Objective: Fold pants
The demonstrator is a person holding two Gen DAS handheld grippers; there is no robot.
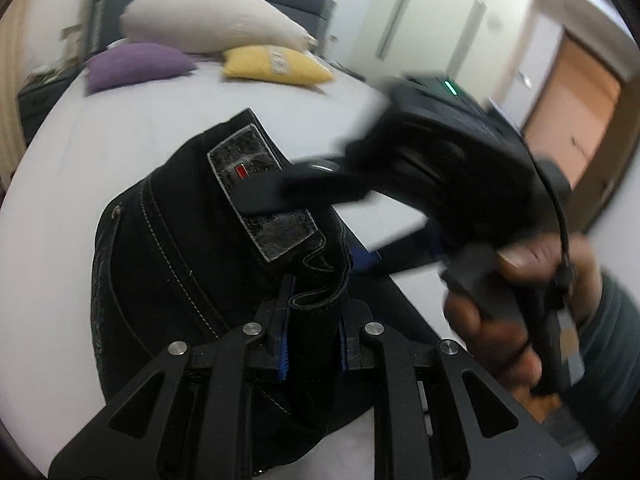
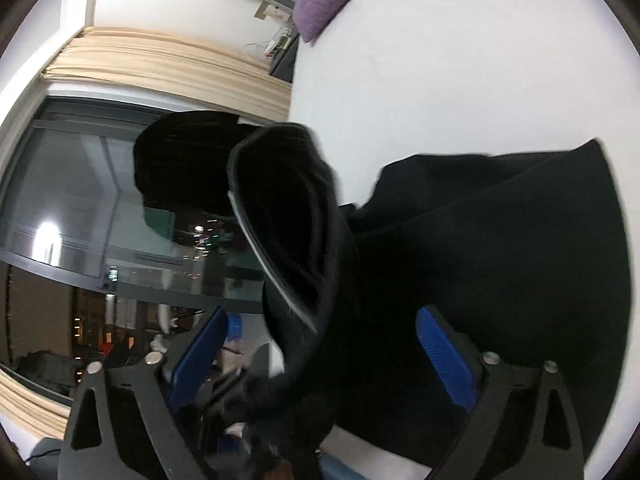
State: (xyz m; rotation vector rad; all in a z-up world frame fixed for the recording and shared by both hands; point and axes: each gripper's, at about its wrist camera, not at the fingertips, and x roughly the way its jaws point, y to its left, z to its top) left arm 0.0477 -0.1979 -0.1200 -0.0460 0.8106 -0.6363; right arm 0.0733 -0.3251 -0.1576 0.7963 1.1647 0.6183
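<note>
above the white bed, the left tool is clamped on the black pants at the waistband; the right tool gapes apart around loose cloth. one thin grip: a tug could slip the denim free.

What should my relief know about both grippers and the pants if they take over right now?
Left gripper: shut on the waistband of the black pants, beside the leather patch.
Right gripper: open, its blue pads either side of dark fabric, gripping nothing.
Pants: partly lifted over the white bed, the rest draped on it.
Done: waist end gathered in the left grip.
Left: take a right-hand grip, lay the pants flat, fold. No finished fold shows yet.
</note>
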